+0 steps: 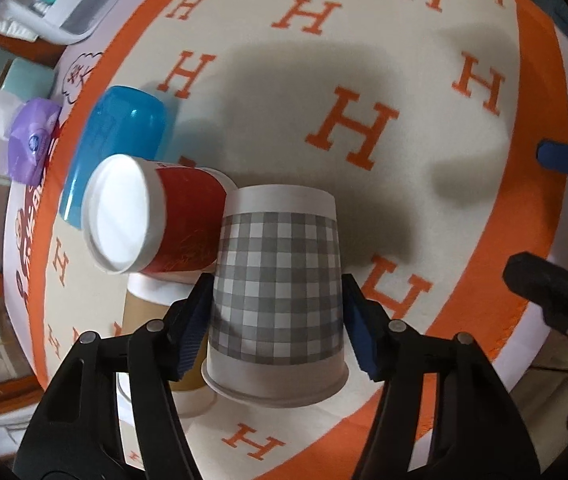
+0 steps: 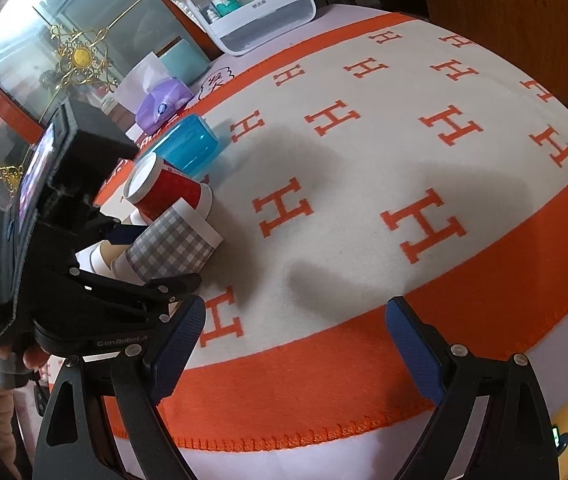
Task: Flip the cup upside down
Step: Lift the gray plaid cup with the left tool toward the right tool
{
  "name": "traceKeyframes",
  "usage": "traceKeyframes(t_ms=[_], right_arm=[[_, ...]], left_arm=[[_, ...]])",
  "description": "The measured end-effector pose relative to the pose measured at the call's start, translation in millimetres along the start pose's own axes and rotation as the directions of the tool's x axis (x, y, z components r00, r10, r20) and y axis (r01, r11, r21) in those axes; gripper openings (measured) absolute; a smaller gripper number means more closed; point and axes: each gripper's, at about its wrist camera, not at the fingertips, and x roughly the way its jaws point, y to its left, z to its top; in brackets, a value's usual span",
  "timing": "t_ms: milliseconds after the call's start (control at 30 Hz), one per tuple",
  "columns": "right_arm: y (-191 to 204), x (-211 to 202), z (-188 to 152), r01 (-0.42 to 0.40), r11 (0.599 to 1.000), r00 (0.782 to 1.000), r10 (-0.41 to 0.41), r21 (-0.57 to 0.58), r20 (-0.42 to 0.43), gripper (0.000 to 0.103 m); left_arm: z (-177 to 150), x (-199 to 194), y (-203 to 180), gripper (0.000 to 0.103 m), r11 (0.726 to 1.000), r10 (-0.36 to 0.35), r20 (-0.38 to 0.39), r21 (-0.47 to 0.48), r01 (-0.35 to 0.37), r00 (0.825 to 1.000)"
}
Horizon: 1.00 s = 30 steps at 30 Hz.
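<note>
A grey-and-white checked paper cup (image 1: 276, 300) sits between the blue pads of my left gripper (image 1: 276, 320), which is shut on its sides. In the left wrist view its rim points toward the camera and its base away. In the right wrist view the checked cup (image 2: 172, 246) is tilted in the left gripper (image 2: 132, 280), above the cloth. My right gripper (image 2: 296, 344) is open and empty over the cloth's orange border.
A red paper cup (image 1: 156, 216) and a blue plastic cup (image 1: 116, 140) stand inverted beside the checked cup, with a brown cup (image 1: 152, 320) behind it. A purple tissue pack (image 2: 164, 102) and a white storage box (image 2: 252, 4) sit at the far edge of the H-patterned cloth (image 2: 404, 152).
</note>
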Motion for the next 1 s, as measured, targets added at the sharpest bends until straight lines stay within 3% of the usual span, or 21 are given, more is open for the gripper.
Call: traceKeyframes(t_ms=[133, 300, 533, 600, 667, 800, 1000], right_arm=[[1, -9, 0, -0.011, 1.000, 1.000, 0.011, 0.001, 0.011, 0.093], [13, -25, -5, -0.038, 0.999, 0.999, 0.039, -0.028, 0.029, 0.093], [47, -32, -23, -0.085, 0.991, 0.996, 0.086, -0.100, 0.003, 0.093], [58, -32, -30, -0.097, 0.987, 0.995, 0.097, -0.129, -0.010, 0.093], [67, -32, -38, -0.108, 0.983, 0.994, 0.106, -0.149, -0.021, 0.093], [80, -27, -50, -0.116, 0.978, 0.993, 0.108, -0.175, -0.052, 0.093], [89, -18, -64, -0.118, 0.974, 0.991, 0.103, -0.191, -0.091, 0.093]], left_arm=[[-12, -26, 13, 0.058, 0.994, -0.002, 0.029, -0.112, 0.005, 1.000], [-51, -69, 33, 0.058, 0.965, 0.005, 0.067, -0.263, 0.013, 0.998], [-128, -96, 45, 0.058, 0.878, -0.011, 0.078, -0.476, 0.047, 0.997], [-150, -92, 42, 0.058, 0.843, -0.024, 0.082, -0.535, 0.064, 0.996], [-172, -82, 41, 0.058, 0.789, -0.046, 0.107, -0.605, 0.102, 0.993], [-208, -56, 37, 0.058, 0.663, -0.103, 0.152, -0.726, 0.182, 0.983], [-237, -19, 34, 0.058, 0.476, -0.143, 0.176, -0.851, 0.223, 0.974]])
